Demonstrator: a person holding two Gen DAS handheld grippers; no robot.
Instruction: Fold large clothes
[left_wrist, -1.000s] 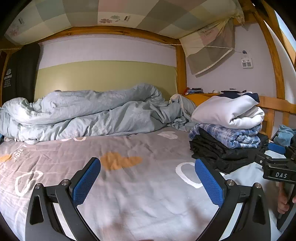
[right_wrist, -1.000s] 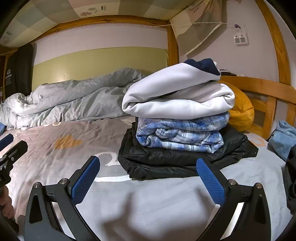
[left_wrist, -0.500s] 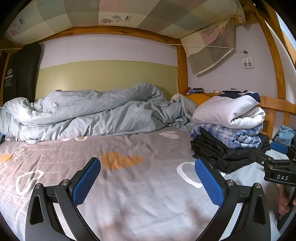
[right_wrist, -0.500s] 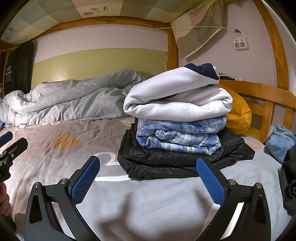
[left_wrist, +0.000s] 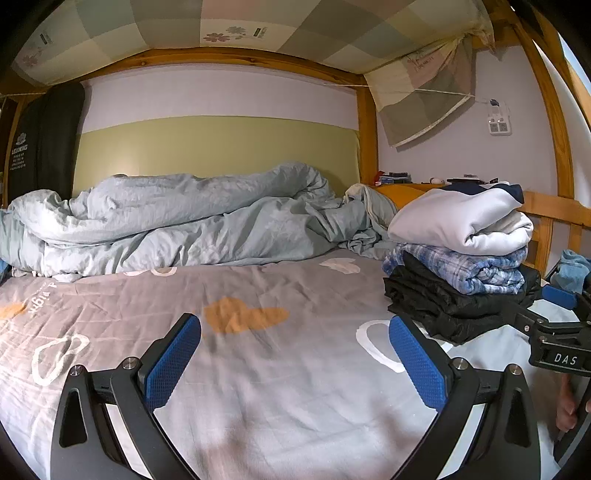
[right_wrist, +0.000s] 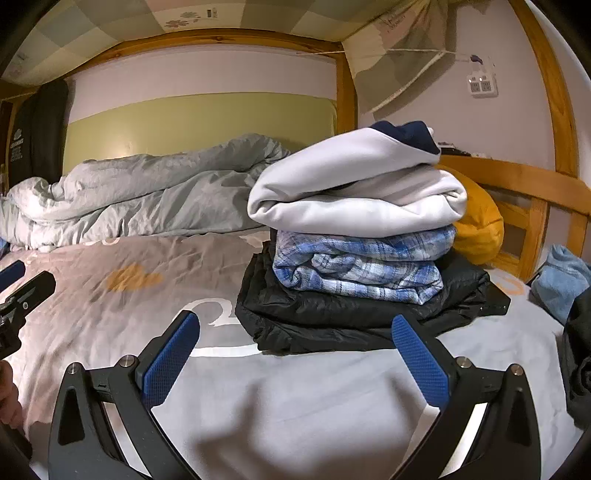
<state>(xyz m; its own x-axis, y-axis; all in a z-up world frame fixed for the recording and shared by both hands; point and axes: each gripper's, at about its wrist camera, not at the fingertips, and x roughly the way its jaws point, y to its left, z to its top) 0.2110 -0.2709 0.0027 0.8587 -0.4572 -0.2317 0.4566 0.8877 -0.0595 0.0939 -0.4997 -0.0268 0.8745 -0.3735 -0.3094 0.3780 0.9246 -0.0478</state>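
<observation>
Bed sheet (left_wrist: 258, 369): grey with heart prints, fills the lower half of both views.
Duvet (left_wrist: 177, 218): pale blue-grey, bunched along the far wall, left and centre of frame.
Stack: three folded clothes, centre right in the right wrist view, right edge in the left wrist view.
Jacket (right_wrist: 354, 314): black, bottom of stack, lying on the sheet.
Plaid shirt (right_wrist: 362, 262): blue and white, on the jacket.
White top (right_wrist: 354, 195): on the shirt, navy part at its peak.
Cushion (right_wrist: 480, 229): yellow, just behind the stack.
Denim (right_wrist: 561, 280): light blue, right edge, unfolded.
Left gripper (left_wrist: 295, 354): jaws spread wide, nothing between them, above bare sheet.
Right gripper (right_wrist: 295, 350): jaws spread wide, empty, facing the stack, apart from it.
</observation>
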